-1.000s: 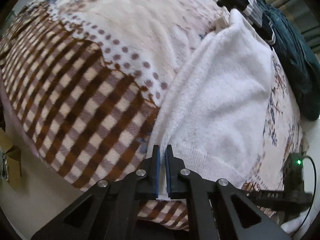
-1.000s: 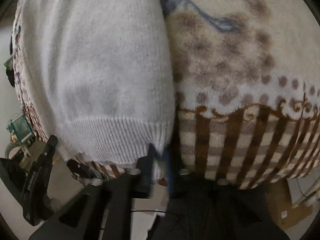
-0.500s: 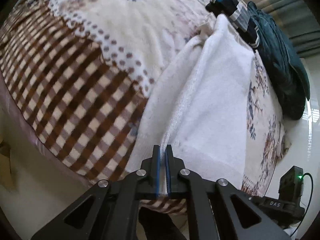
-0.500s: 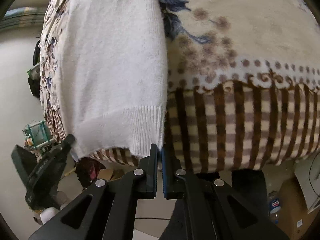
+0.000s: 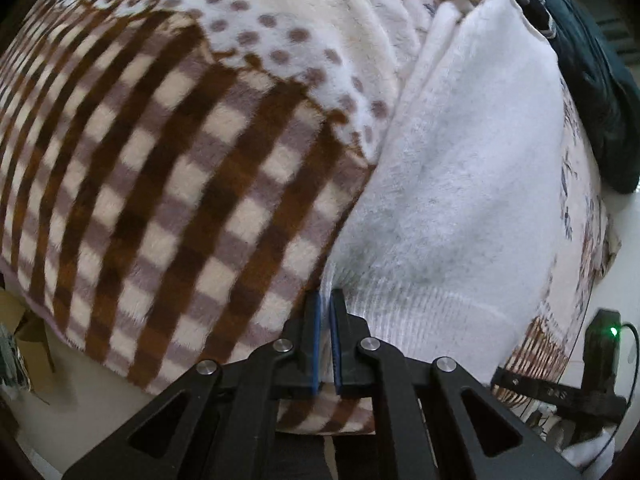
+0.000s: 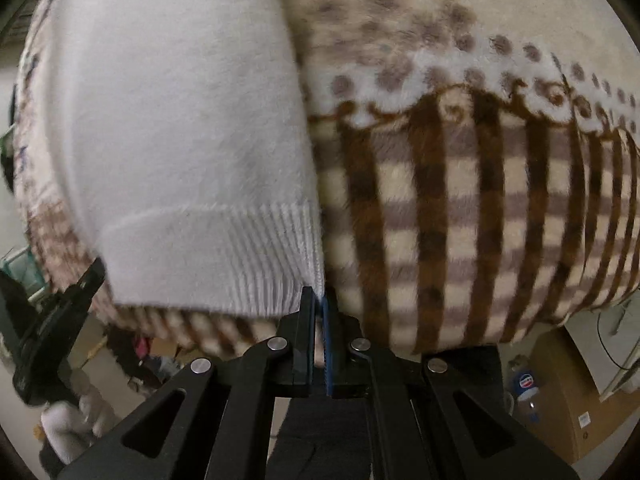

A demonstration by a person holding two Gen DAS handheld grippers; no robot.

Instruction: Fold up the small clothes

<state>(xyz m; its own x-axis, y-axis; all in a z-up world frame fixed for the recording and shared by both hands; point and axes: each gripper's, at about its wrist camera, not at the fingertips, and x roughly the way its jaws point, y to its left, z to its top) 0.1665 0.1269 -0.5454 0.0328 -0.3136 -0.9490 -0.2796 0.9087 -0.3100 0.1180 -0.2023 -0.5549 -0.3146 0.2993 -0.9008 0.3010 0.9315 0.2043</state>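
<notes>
A white knitted sweater [image 5: 472, 168] lies on a bed covered by a brown-checked and dotted blanket [image 5: 160, 184]. My left gripper [image 5: 325, 300] is shut on the sweater's ribbed hem corner at the near edge of the bed. In the right wrist view the same sweater [image 6: 172, 120] lies left of the blanket's check border [image 6: 460, 216]. My right gripper [image 6: 318, 300] is shut on the sweater's other ribbed hem corner. The other gripper [image 6: 52, 320] shows at the left edge.
A dark jacket [image 5: 592, 80] lies on the far right of the bed. A black device with a green light [image 5: 604, 344] sits at the right. Cardboard boxes [image 6: 568, 396] stand on the floor below the bed edge.
Both grippers have dropped back low to the blanket with the hem corners still pinched; the sweater, lifted along its edge half a second ago, lies flat again.
</notes>
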